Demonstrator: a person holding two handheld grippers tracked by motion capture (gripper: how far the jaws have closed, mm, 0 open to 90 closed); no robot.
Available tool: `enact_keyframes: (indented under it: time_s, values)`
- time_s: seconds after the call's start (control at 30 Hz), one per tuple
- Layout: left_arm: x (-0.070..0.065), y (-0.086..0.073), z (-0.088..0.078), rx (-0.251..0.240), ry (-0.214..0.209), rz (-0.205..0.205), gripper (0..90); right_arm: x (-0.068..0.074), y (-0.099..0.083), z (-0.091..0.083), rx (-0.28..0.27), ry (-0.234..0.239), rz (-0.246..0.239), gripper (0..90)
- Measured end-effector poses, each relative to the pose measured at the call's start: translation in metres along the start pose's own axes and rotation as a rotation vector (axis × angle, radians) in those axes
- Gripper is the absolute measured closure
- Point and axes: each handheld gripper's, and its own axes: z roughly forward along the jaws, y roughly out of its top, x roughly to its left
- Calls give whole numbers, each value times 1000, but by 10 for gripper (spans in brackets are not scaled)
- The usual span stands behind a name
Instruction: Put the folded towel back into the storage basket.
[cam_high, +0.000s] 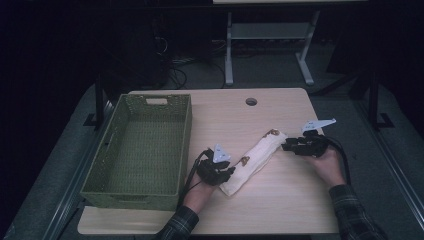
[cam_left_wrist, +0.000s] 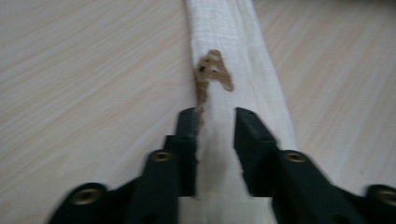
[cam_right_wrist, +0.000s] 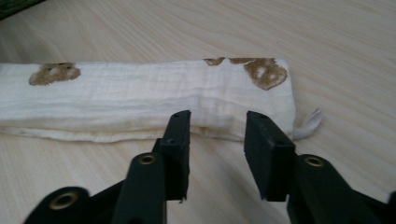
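A long folded white cloth (cam_high: 255, 159) with brown bear prints lies slantwise on the wooden table (cam_high: 280, 210). My left gripper (cam_high: 230, 173) is at the cloth's near left end. In the left gripper view the cloth (cam_left_wrist: 233, 37) runs away from me, and my left gripper (cam_left_wrist: 215, 121) has a ridge of it pinched between its jaws. My right gripper (cam_high: 286, 146) is at the far right end. In the right gripper view it (cam_right_wrist: 217, 122) stands open just short of the cloth (cam_right_wrist: 140, 93), with bare table between its jaws.
A green woven basket (cam_high: 186, 145), empty, stands on the left part of the table close to my left hand. A round cable hole (cam_high: 251, 101) sits near the table's far edge. Beyond the table are the legs of another desk (cam_high: 229, 50).
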Motion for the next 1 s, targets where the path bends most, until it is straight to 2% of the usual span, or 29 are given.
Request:
enact_keyframes:
  time_s: [0.1,0.23,0.3,0.47,0.6,0.73,0.83,1.0]
  values:
    - [5,0,6,25,29,-8,887,3,-2,-4,-8,-4,2,514]
    - [8,-6,16,69,24,-27,894,4,-2,-3,-9,-17,-7,446]
    - [9,-7,19,99,12,-14,894,3,-2,-1,-6,-17,-9,422]
    - [5,-9,21,125,-10,4,896,3,-2,-3,-10,-33,-16,396]
    - [-3,-10,20,124,-54,-4,896,3,-2,-4,-17,-32,-15,380]
    - [-13,-11,19,139,-109,42,896,3,-1,-4,-20,-35,-17,370]
    - [-22,-11,18,149,-132,75,896,4,-1,-4,-21,-30,-18,367]
    - [-34,-10,19,149,-169,102,896,5,-2,-2,-18,-25,-27,360]
